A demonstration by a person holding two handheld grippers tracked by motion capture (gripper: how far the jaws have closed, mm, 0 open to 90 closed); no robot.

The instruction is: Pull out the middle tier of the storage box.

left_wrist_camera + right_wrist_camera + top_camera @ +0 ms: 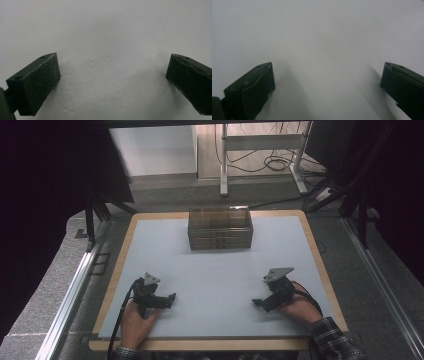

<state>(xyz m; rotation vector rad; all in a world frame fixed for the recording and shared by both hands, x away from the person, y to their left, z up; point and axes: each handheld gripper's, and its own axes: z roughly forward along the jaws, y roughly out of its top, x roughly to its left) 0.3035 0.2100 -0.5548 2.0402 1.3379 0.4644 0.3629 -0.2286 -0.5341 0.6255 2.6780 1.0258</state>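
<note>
Worktop [215, 270] bare between grippers | compartmented clear box [220, 227] at far edge, well apart | left gripper [167, 300], right gripper [260, 302]: jaws spread, empty

In the high view, the person's left hand [134, 319] comes in from the bottom edge and wraps the handle of the black two-jaw left gripper [171, 298], whose nose points toward the right and slightly forward; a grey three-cornered plate sits on its top and a black cable trails back past the wrist. The right hand [299, 309], in a plaid sleeve [334, 340], grips the black two-jaw right gripper [257, 302], which points left toward the other, also with a grey plate and a looping cable. In each gripper view the jaws stand wide apart with nothing between them.
</note>
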